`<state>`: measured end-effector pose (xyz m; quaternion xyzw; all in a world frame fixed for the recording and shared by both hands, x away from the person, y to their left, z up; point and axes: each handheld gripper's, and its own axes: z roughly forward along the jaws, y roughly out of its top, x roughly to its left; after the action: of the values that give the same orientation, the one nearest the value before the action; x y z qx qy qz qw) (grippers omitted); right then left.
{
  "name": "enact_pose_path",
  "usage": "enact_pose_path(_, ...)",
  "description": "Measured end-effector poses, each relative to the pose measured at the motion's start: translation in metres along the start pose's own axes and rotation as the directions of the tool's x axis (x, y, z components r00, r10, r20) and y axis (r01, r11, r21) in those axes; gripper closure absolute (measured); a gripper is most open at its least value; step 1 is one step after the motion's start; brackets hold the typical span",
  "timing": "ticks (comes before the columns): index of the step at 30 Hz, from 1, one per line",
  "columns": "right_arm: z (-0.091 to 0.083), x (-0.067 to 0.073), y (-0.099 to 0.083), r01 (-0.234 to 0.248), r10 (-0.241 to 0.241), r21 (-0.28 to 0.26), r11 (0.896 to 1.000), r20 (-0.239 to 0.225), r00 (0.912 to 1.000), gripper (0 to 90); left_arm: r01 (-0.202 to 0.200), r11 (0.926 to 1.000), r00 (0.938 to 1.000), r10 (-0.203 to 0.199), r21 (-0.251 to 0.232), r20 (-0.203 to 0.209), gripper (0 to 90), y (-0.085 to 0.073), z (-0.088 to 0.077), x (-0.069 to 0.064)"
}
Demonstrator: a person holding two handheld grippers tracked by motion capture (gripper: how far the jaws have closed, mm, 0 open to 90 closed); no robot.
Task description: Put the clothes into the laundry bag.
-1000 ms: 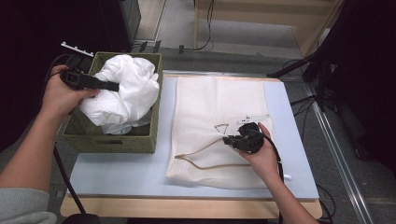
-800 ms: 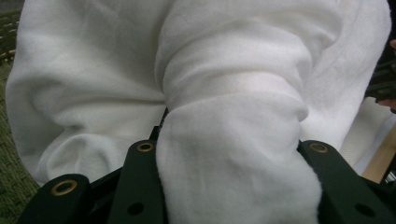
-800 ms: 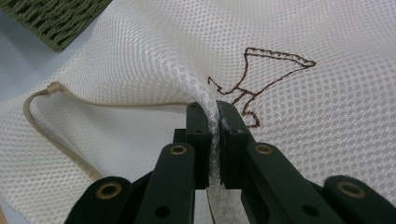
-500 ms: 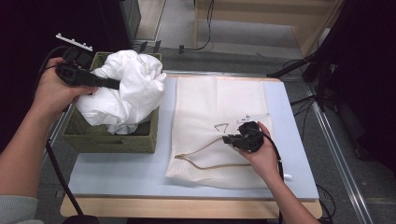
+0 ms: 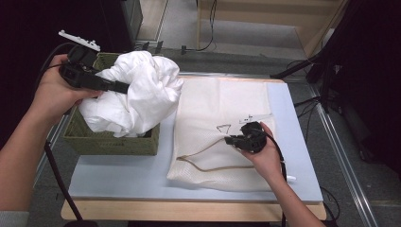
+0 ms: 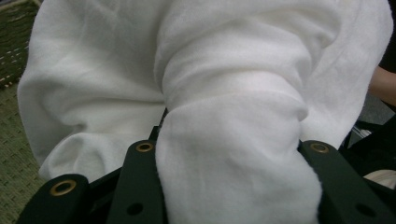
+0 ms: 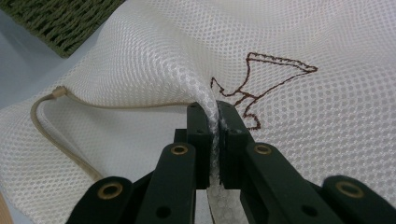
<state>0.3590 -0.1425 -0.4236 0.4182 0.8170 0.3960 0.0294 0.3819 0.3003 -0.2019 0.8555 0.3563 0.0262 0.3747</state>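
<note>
Pale blue tabletop (image 5: 127,179) with a wooden front edge; grey floor, cables and dark equipment beyond. Left gripper (image 5: 120,87) clamps a thick fold of the white cloth (image 5: 137,97), which bulges over the green woven basket (image 5: 111,142) at the table's left. Right gripper (image 5: 230,140) pinches a raised ridge of the white mesh bag (image 5: 222,109), lying flat mid-table just right of the basket, tan drawstring (image 5: 203,153) looped at its near edge.
</note>
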Motion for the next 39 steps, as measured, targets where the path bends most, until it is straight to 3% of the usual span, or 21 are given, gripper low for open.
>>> enact_pose_path(10, -0.002, 0.001, 0.003, 0.002, -0.002, -0.004, 1.000, -0.003, 1.0000, 87.0, -0.035, 0.9994, 0.9976, 0.035, -0.005, 0.060, 59.6, 0.007, 0.007, -0.019)
enact_pose_path(22, -0.007, 0.001, 0.005, 0.006, -0.006, -0.014, 1.000, -0.001, 1.0000, 87.0, -0.080, 0.9968, 0.9921, 0.079, 0.004, 0.097, 59.6, 0.010, 0.026, -0.038)
enact_pose_path(33, -0.010, 0.000, 0.007, 0.013, -0.013, -0.021, 1.000, -0.001, 0.9999, 87.1, -0.124, 0.9923, 0.9826, 0.121, 0.008, 0.141, 59.5, 0.012, 0.040, -0.059)
enact_pose_path(39, -0.011, 0.000, 0.008, 0.008, -0.008, -0.023, 1.000, 0.000, 1.0000, 87.1, -0.160, 0.9871, 0.9724, 0.155, 0.012, 0.174, 59.5, 0.014, 0.047, -0.076)
